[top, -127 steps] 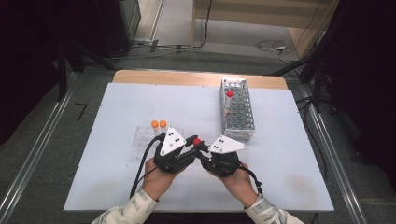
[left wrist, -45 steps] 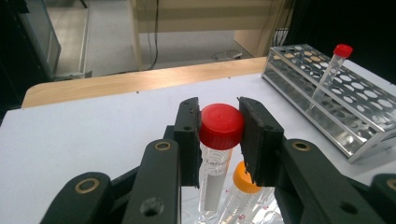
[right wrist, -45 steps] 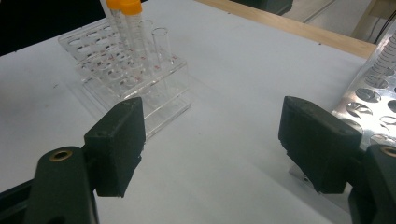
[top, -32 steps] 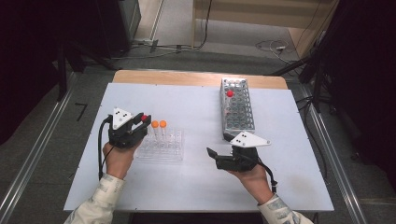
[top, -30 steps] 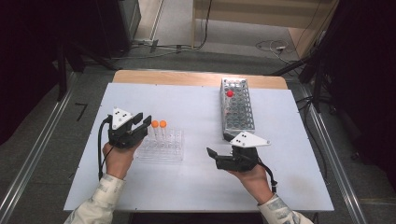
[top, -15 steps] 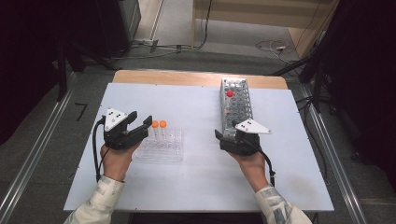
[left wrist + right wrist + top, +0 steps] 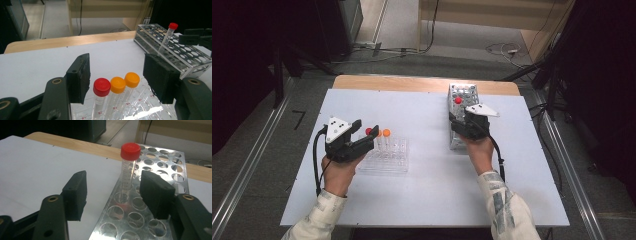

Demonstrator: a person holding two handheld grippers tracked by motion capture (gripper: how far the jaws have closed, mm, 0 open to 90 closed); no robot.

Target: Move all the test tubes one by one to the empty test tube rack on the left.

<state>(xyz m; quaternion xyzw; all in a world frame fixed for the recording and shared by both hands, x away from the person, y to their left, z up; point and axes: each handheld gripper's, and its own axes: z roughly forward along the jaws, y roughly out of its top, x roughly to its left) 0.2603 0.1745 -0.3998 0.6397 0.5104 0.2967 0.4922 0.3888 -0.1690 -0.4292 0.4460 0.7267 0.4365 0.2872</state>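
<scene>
Red-capped tube (image 7: 130,166) stands tilted in a hole of the metal rack (image 7: 462,95) near the far right part of the tabletop (image 7: 427,200), and the right tool (image 7: 117,195) now sits just short of it, jaws spread wide on either side with nothing between them. A second ago this tool lay well back toward the near edge, so the hand has closed in on the rack, which I judge to be the approach before a pinch on that tube. The left tool (image 7: 116,77) is likewise open and empty (its jaws bracket the caps without touching), poised over the clear rack (image 7: 387,157) near the left edge, where a second red-capped tube (image 7: 101,87) stands beside two orange-capped tubes (image 7: 125,82). Earlier, both tools met over the middle of the tabletop; now they are well apart, each at its own rack.
</scene>
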